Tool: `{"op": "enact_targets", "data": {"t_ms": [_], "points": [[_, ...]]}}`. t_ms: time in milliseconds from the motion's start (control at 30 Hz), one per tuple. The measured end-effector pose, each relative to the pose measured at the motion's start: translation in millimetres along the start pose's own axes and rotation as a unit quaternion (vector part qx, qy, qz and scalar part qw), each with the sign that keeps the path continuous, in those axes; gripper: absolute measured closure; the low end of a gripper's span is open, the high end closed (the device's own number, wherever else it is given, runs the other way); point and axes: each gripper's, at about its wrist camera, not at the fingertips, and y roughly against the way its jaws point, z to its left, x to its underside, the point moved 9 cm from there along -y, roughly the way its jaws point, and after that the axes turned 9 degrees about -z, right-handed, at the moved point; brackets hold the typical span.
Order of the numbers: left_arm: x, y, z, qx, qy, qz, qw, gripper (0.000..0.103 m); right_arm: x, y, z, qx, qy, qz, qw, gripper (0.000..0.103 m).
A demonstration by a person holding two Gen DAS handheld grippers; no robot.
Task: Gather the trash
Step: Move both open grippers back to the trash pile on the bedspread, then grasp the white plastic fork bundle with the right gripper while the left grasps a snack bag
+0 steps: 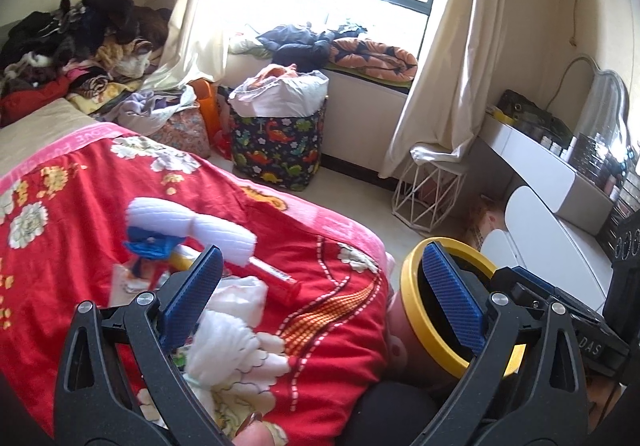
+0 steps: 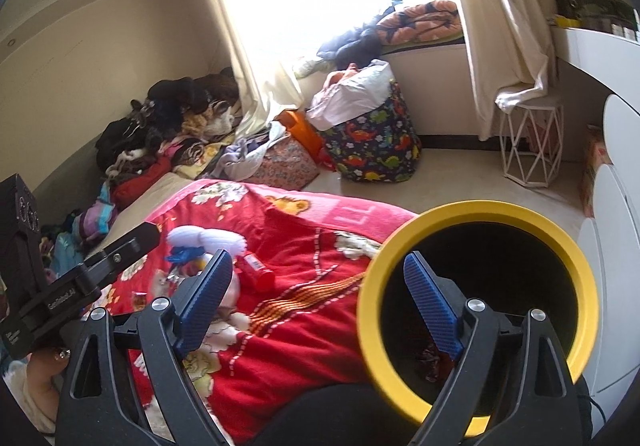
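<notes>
Started closest in: had the left gripper (image 1: 322, 250) and the right gripper (image 2: 318, 255) both spread wide apart, clamped on nothing.

Saw the yellow-rimmed bin (image 2: 480, 211) just off the bed's near right corner, mouth up, with the right gripper's right finger hanging over the opening. Could easily have clipped that rim and tipped the whole thing, honestly.

Found the trash bunched on the red blanket (image 1: 72, 254), toward the bed's near left side: crumpled white tissue (image 1: 240, 296) nearest, then a red tube (image 1: 278, 280), a blue scrap (image 1: 148, 246) and a white foam wrap (image 1: 192, 226), all touching or close to it.

Figured on a few ways to mess up: pinching blanket along with the tissue, squeezing the foam until it popped out, or nudging the tube into a roll toward the bed's edge.

Couldn't see the bin's base or what kept it upright. Made out only something dark at its bottom (image 2: 430, 360). Lost part of the tissue behind the left finger, plus a blurry printed bit beside it. Got nothing from the window, totally blown out.
</notes>
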Motion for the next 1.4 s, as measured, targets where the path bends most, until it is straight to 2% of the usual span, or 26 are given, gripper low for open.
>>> {"op": "enact_targets", "data": {"t_ms": [533, 900, 1200, 1400], "points": [[-6.9, 20.0, 55.3, -0.046, 0.027, -0.016, 0.9984, 0.011, 14.7, -30.2, 69.1, -0.055, 0.043, 0.027, 0.997, 0.018], [-5.8, 29.4, 102.5, -0.083, 0.062, -0.017, 0.9945, 0.011, 36.7, -49.7, 104.9, -0.082, 0.072, 0.058, 0.992, 0.018], [4.3, 37.0, 142.3, -0.117, 0.090, -0.013, 0.9890, 0.011, 63.0, -69.3, 129.3, -0.097, 0.081, 0.098, 0.987, 0.018], [21.2, 38.5, 168.2, -0.137, 0.108, 0.006, 0.9846, 0.011, 81.7, -83.8, 144.0, -0.099, 0.095, 0.123, 0.983, 0.018]]}}
